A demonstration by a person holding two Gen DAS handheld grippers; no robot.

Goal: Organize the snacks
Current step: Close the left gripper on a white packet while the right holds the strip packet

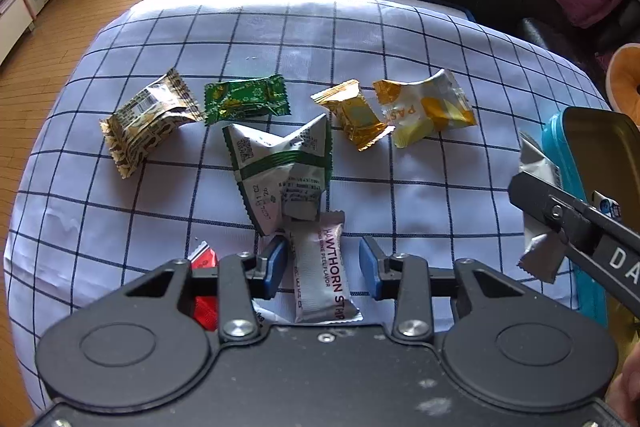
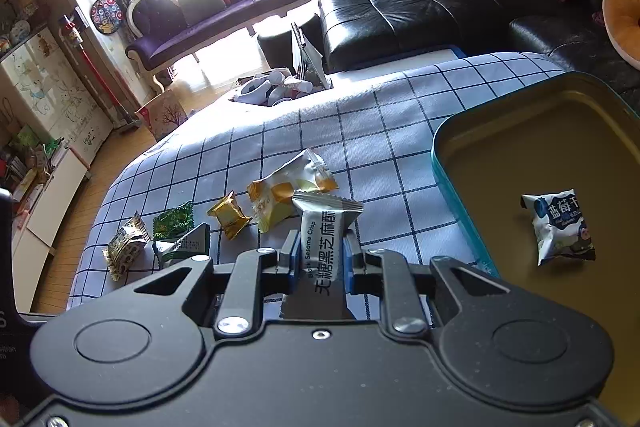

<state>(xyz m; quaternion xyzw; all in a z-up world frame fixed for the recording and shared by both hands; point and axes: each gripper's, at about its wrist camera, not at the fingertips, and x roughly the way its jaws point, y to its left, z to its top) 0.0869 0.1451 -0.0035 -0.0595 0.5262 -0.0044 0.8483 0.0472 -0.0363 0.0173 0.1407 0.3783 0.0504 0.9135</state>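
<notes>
Left wrist view: the left gripper (image 1: 324,267) hangs over a table under a blue checked cloth (image 1: 400,35), its blue fingers (image 1: 274,269) apart on either side of a white Hawthorn Strip packet (image 1: 324,267) that lies flat on the cloth; the pads stand clear of its edges. A red wrapper (image 1: 202,261) peeks out at lower left, half hidden behind the gripper's linkage. Just above the strip lies a crumpled white-and-green packet (image 1: 280,167), whose lower end overlaps the strip's top. Farther up, in a row from left to right, sit a brown patterned packet (image 1: 148,119), a green packet (image 1: 246,99), a gold packet (image 1: 356,113) and a yellow-and-white packet (image 1: 428,107). At the right edge the right gripper (image 1: 560,223) reaches in, clamped on a silver-grey wrapper in front of the teal-rimmed tin (image 1: 592,147).

Right wrist view: the right gripper's fingers (image 2: 294,251) are pressed together on a black sesame crisp packet (image 2: 326,239), held upright above the cloth. The tin fills the right side of the frame, its gold interior open, with a blueberry snack packet (image 2: 562,227) lying inside; the left view shows only the tin's rim. The Hawthorn strip and red wrapper do not show here. A black sofa (image 2: 420,11) stands beyond the table.
</notes>
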